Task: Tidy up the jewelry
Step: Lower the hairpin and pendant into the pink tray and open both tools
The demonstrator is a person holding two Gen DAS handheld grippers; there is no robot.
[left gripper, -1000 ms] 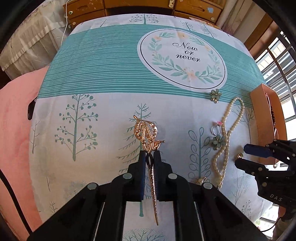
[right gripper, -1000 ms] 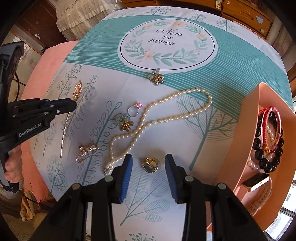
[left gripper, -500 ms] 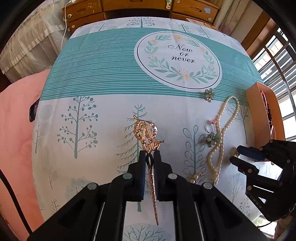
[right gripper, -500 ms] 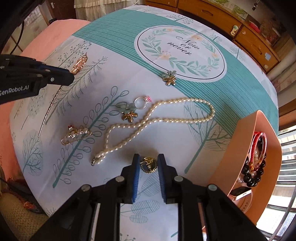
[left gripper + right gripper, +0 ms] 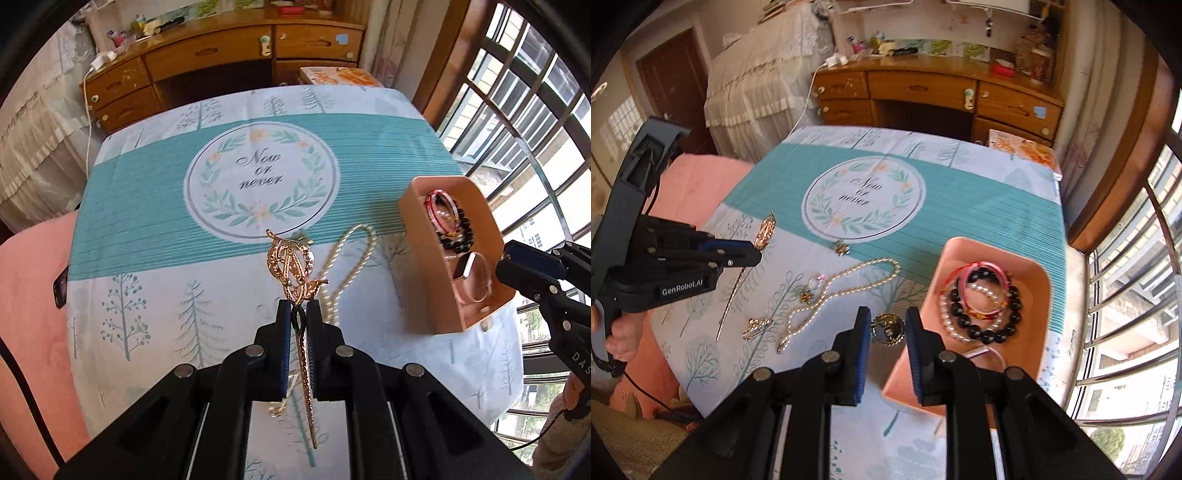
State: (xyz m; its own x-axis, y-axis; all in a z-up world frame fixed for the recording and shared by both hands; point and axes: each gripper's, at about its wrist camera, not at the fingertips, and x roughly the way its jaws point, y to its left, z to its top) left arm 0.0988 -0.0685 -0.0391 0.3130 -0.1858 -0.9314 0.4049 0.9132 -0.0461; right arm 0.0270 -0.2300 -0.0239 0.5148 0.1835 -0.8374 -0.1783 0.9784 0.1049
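— While I have both cameras up, what is the left gripper (image 5: 298, 321) doing?

— Its fingers (image 5: 283, 325) are clenched on the gold hairpin (image 5: 291, 269). The ornate head sticks out ahead of the tips and the thin pin runs back between them, raised above the tablecloth (image 5: 147, 206).

— And the right gripper (image 5: 885, 332)?

— I see a small round gold brooch (image 5: 886, 329) sitting in the gap between its blue-padded fingers (image 5: 863, 332). The pads stand just beside it on both sides, but I cannot tell whether they actually press it. It hovers over the near right part of the tabletop, right at the left wall of the pink tray (image 5: 1043, 291).

— What is in the tray?

— A black bead bracelet (image 5: 986, 334), a pearl bracelet (image 5: 951, 325) and red cord bangles (image 5: 982, 269) in the far compartment; from the left camera I also make out a pink watch (image 5: 469, 273) in the nearer one.

— What lies loose on the cloth?

— A pearl necklace (image 5: 834, 291) near the middle, a flower earring (image 5: 841, 246) at the rim of the printed wreath, a ring (image 5: 815, 282) and another flower piece (image 5: 805, 295) beside the necklace, and a gold hair clip (image 5: 757, 326) toward the near left edge.
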